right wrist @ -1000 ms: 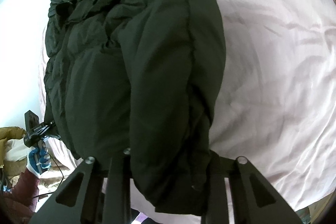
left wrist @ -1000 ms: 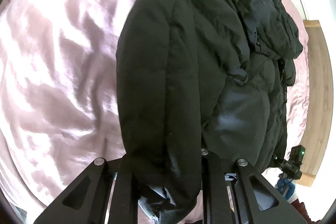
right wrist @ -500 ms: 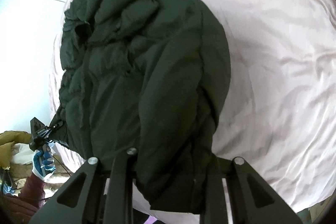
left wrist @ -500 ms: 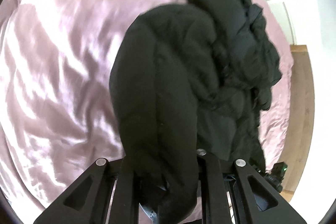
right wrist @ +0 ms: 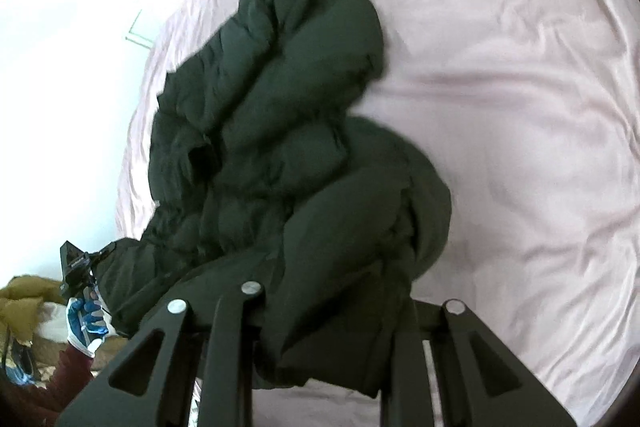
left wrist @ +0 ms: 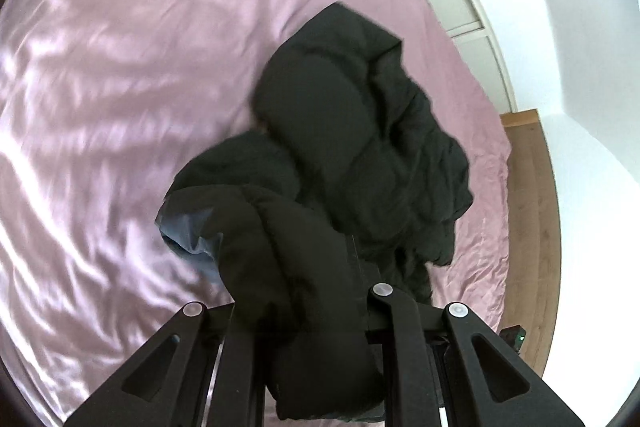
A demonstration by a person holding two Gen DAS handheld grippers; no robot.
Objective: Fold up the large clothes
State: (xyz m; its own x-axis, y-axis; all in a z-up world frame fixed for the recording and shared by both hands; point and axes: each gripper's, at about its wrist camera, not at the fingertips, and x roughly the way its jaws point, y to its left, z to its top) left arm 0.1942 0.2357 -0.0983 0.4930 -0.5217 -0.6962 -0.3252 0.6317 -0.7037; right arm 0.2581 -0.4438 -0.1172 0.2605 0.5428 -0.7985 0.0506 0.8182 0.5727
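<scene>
A black puffer jacket (left wrist: 360,131) lies bunched on a pink satin bed sheet (left wrist: 120,87). My left gripper (left wrist: 308,327) is shut on one end of the jacket, held above the bed; grey lining (left wrist: 188,231) shows at the lifted fold. In the right wrist view the same jacket (right wrist: 260,115) trails away from my right gripper (right wrist: 320,327), which is shut on another thick fold of it. The fabric hides both pairs of fingertips. The left gripper (right wrist: 76,267), in a blue-gloved hand, shows at the lower left of the right wrist view.
The sheet (right wrist: 520,107) spreads wide around the jacket. A wooden floor (left wrist: 532,207) and white wall (left wrist: 580,47) border the bed on the right of the left wrist view. A yellow-brown cloth pile (right wrist: 24,303) lies off the bed's edge.
Both grippers have risen and pulled back with the jacket ends in them. The jacket looks smaller and more bunched, and more of the sheet shows.
</scene>
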